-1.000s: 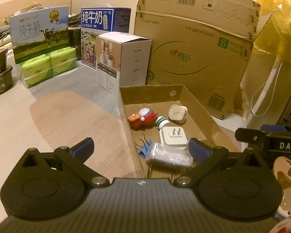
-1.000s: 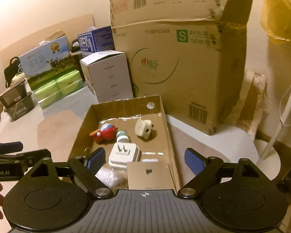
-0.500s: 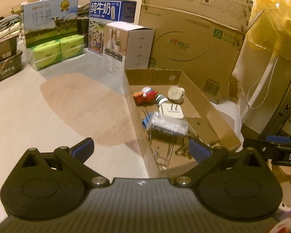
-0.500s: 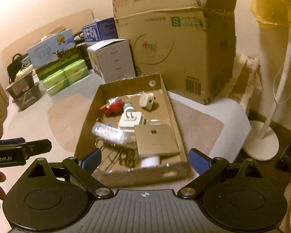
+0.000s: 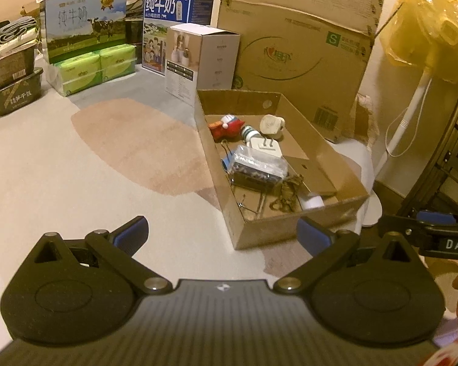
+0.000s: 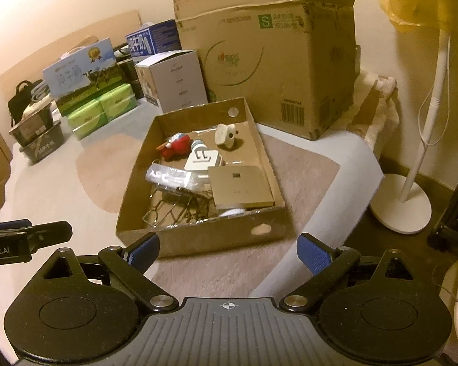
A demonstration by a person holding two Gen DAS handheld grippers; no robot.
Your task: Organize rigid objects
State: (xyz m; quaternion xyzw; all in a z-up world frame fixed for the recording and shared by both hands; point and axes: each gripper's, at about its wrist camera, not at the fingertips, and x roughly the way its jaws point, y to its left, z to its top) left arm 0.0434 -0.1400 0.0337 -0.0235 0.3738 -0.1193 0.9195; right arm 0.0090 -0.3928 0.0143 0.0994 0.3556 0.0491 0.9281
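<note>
A shallow cardboard tray point(image 5: 308, 225) point(image 6: 198, 238) sits on the bed. It holds a red toy point(image 5: 226, 125) point(image 6: 175, 147), a white plug adapter point(image 5: 265, 149) point(image 6: 203, 161), a cream round plug point(image 5: 271, 124) point(image 6: 226, 132), a clear plastic packet point(image 5: 256, 164) point(image 6: 171, 177), a tan flat card point(image 6: 239, 189), wire clips point(image 6: 168, 210) and a small white item point(image 5: 312, 202). My left gripper point(image 5: 221, 235) is open and empty, in front of the tray's near left corner. My right gripper point(image 6: 227, 251) is open and empty, just short of the tray's near wall.
A large cardboard box point(image 5: 293, 52) point(image 6: 268, 67), a white box point(image 5: 201, 58), milk cartons point(image 5: 85, 36) and green tissue packs point(image 5: 94, 67) stand behind the tray. A fan stand point(image 6: 412, 183) is right of the bed edge. Dark food tubs point(image 5: 12, 91) are far left.
Both grippers have pulled back and up from the tray. The whole tray now shows in both views, farther away. Both stay open and empty.
</note>
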